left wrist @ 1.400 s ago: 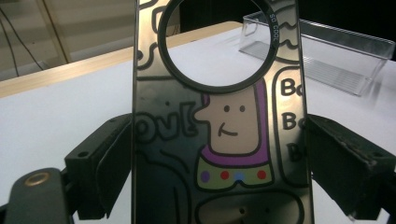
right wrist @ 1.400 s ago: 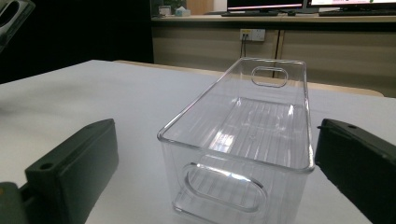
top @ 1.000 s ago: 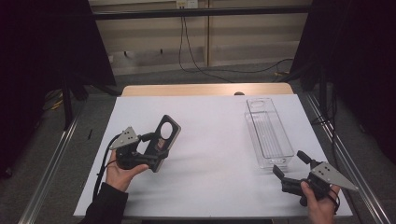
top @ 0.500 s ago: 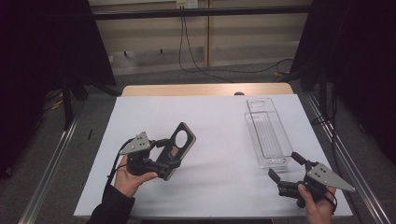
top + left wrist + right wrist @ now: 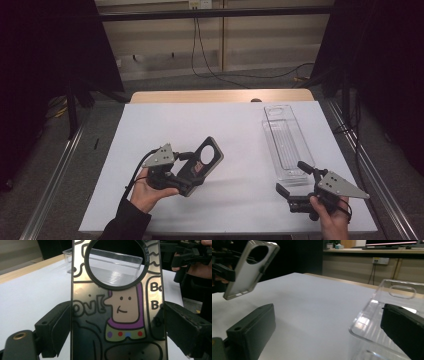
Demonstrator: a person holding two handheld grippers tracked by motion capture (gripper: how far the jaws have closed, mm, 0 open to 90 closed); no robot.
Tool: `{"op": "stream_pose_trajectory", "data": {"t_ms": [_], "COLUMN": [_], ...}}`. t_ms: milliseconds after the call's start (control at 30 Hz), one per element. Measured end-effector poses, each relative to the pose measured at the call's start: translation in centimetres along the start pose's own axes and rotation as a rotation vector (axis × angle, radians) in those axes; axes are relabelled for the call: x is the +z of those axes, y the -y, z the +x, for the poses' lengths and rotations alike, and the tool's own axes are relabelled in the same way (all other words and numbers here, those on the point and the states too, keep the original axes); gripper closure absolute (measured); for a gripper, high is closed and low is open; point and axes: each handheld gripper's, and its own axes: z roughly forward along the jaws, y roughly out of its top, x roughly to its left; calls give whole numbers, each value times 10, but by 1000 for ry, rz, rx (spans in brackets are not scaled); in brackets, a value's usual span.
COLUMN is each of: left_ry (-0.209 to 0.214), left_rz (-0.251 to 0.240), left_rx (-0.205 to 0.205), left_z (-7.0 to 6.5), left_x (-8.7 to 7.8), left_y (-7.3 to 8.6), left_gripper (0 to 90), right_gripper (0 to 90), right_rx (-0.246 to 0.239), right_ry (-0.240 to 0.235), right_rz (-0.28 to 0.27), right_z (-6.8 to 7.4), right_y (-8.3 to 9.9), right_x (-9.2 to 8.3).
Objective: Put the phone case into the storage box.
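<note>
Left gripper (image 5: 192,167) clamps a phone case (image 5: 204,162) by its long edges, held up over the table (image 5: 150,130) left of the clear tray (image 5: 285,140); looks light, thin, bendy, glossy-slick, so edge grip suits; right gripper (image 5: 292,180) open, empty.

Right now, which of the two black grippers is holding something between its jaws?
The left gripper. Its jaws clamp the sides of a dark phone case with a round camera hole and cartoon print; the right gripper stands open and empty beside the clear plastic tray.
</note>
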Motion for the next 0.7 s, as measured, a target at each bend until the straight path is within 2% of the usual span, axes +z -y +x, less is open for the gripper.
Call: {"op": "stream_pose_trajectory", "data": {"t_ms": [200,300,367,467,700], "left_ry": [33,44,56,72,104], "left_rz": [15,16,18,25,39], "left_rx": [14,9,16,30,57], "left_z": [-1,-1,0,1,9], "left_x": [12,18,23,30,44], "left_y": [-4,-6,-8,-13,-26], "left_gripper": [123,123,123,123,123], "right_gripper": [0,0,0,0,0], "right_rx": [-2,-21,-10,-15,-27], "right_ry": [-45,-94,-104,-133,-168], "right_rz": [11,17,23,28,34], "right_z": [4,7,10,13,15], "right_y": [-8,-13,-16,-20,-29], "right_x": [12,18,22,29,43]}}
